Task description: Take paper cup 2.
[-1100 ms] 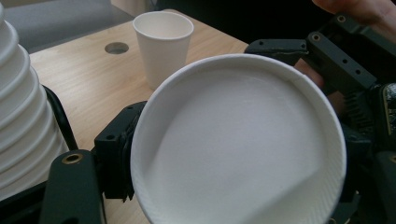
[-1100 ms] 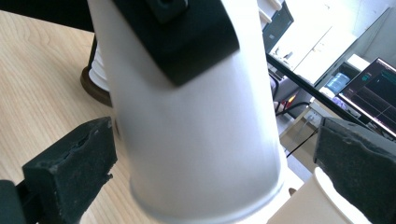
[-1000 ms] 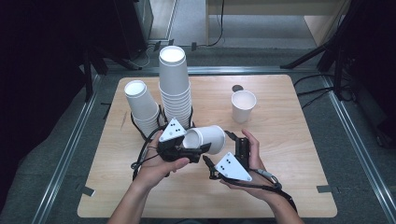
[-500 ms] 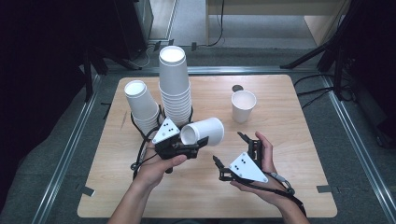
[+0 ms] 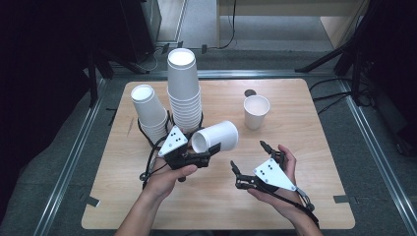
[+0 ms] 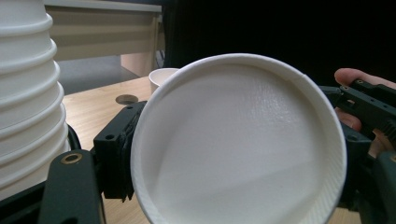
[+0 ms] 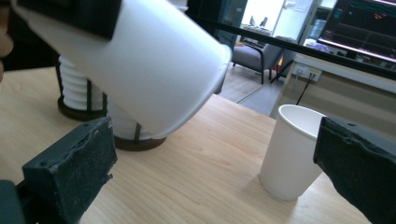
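Separation has grown: the right tool (image 5: 248, 164), jaws wide and empty, has backed away from the paper cup (image 5: 215, 136) gripped sideways by the left tool (image 5: 205, 155), suggesting a completed handover.

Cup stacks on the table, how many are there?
2. The tall stack stands mid-table at the back; the shorter stack leans just left of it. Single cups aren't counted.

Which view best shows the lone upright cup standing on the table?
The high view: the upright cup stands whole, apart from the stacks. The right gripper view shows it near, partly behind a finger. In the left gripper view its rim peeks over the held cup.
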Motion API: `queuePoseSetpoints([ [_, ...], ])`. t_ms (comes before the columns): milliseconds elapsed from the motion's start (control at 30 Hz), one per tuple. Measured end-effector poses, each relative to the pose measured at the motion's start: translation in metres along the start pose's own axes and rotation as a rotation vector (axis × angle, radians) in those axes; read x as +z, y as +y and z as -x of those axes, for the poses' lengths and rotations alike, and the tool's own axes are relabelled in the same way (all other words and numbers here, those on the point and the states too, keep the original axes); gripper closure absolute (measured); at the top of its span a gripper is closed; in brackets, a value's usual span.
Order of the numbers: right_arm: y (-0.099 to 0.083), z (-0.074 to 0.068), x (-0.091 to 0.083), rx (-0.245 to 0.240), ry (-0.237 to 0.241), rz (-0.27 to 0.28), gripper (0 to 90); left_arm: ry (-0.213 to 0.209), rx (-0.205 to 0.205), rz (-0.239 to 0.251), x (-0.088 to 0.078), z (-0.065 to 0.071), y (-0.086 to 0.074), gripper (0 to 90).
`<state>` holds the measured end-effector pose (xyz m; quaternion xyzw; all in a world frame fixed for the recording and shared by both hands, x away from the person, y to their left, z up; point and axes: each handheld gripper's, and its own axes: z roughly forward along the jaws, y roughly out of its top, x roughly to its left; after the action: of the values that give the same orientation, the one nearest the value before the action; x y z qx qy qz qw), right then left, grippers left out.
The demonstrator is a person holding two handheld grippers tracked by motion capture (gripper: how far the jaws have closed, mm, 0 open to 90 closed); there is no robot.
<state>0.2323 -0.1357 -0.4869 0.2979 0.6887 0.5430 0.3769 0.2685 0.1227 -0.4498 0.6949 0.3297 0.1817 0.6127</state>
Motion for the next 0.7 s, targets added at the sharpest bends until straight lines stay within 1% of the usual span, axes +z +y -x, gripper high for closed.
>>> queuePoseSetpoints([
  [33,0.0006,0.0020,-0.0006,0.041,-0.009,0.003,0.0,-0.004,-0.003,0.010,-0.0003,-0.0003,-0.0004,23.0],
  [67,0.0008,0.0029,-0.0008,0.062,-0.011,0.005,0.0,0.003,0.000,0.027,-0.0006,-0.0009,-0.0016,22.9],
  [100,0.0008,0.0029,-0.0008,0.062,-0.011,0.005,0.0,0.003,0.000,0.027,-0.0006,-0.0009,-0.0016,22.9],
  [133,0.0009,0.0042,-0.0012,0.109,-0.016,0.005,0.0,0.006,0.004,0.043,-0.0003,-0.0017,-0.0028,22.9],
  [167,0.0009,0.0042,-0.0012,0.109,-0.016,0.005,0.0,0.006,0.004,0.043,-0.0003,-0.0017,-0.0028,22.8],
  [200,0.0009,0.0044,-0.0012,0.121,-0.021,0.004,0.0,0.006,-0.001,0.049,0.0000,-0.0020,-0.0032,22.8],
  [233,0.0012,0.0044,-0.0012,0.139,-0.025,0.004,0.0,0.005,-0.007,0.054,0.0003,-0.0024,-0.0037,22.7],
  [300,0.0029,0.0046,-0.0016,0.193,-0.031,0.005,0.0,0.007,0.002,0.071,0.0008,-0.0025,-0.0048,22.7],
  [333,0.0036,0.0047,-0.0016,0.206,-0.034,0.008,0.0,0.008,0.006,0.076,0.0011,-0.0024,-0.0052,22.7],
  [400,0.0061,0.0045,-0.0023,0.254,-0.034,0.016,0.0,0.009,0.021,0.091,0.0020,-0.0017,-0.0066,22.6],
  [433,0.0078,0.0044,-0.0026,0.290,-0.036,0.019,0.0,0.008,0.023,0.093,0.0022,-0.0015,-0.0068,22.6],
  [500,0.0095,0.0046,-0.0025,0.338,-0.045,0.025,0.2,0.010,0.016,0.096,0.0031,-0.0010,-0.0075,22.5],
  [567,0.0100,0.0050,-0.0016,0.368,-0.067,0.034,0.4,0.010,0.018,0.105,0.0037,-0.0008,-0.0086,22.5],
  [600,0.0101,0.0054,-0.0009,0.398,-0.070,0.036,0.4,0.010,0.020,0.110,0.0037,-0.0007,-0.0089,22.4],
  [633,0.0102,0.0059,-0.0007,0.456,-0.067,0.039,0.4,0.008,0.021,0.115,0.0037,-0.0007,-0.0091,22.4],
  [667,0.0102,0.0059,-0.0007,0.456,-0.067,0.039,0.4,0.008,0.023,0.123,0.0036,-0.0009,-0.0092,22.4],
  [700,0.0105,0.0058,-0.0008,0.483,-0.063,0.041,0.4,0.006,0.020,0.133,0.0033,-0.0011,-0.0091,22.3],
])
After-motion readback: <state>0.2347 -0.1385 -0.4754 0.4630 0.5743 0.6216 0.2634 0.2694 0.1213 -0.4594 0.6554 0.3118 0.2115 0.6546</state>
